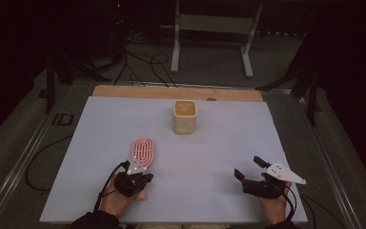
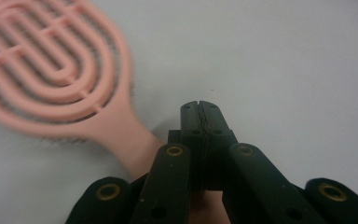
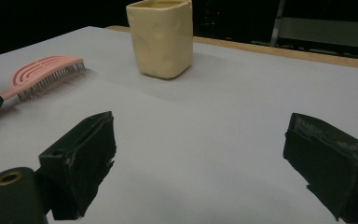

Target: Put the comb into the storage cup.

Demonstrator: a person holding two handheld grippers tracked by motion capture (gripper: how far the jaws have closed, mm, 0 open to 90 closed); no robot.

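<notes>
A pink vented hairbrush (image 1: pixel 143 150) (image 2: pixel 51 70) lies bristles down on the white table sheet (image 1: pixel 219 143), left of centre. My left gripper (image 1: pixel 140 172) (image 2: pixel 200 116) sits over the brush's handle (image 2: pixel 133 144), which runs under the jaws' left side. Its jaws are shut tip to tip with nothing showing between the pads. My right gripper (image 1: pixel 248 167) (image 3: pixel 200 163) rests near the front right, open wide and empty. Its view shows the hairbrush (image 3: pixel 42 70) at far left and a cream square cup (image 3: pixel 161 37) ahead.
The cream cup (image 1: pixel 185 117) stands upright toward the back middle of the sheet. A wooden strip (image 1: pixel 124 91) edges the table's far side. Beyond it are a grey stand (image 1: pixel 209 28) and cables on the floor.
</notes>
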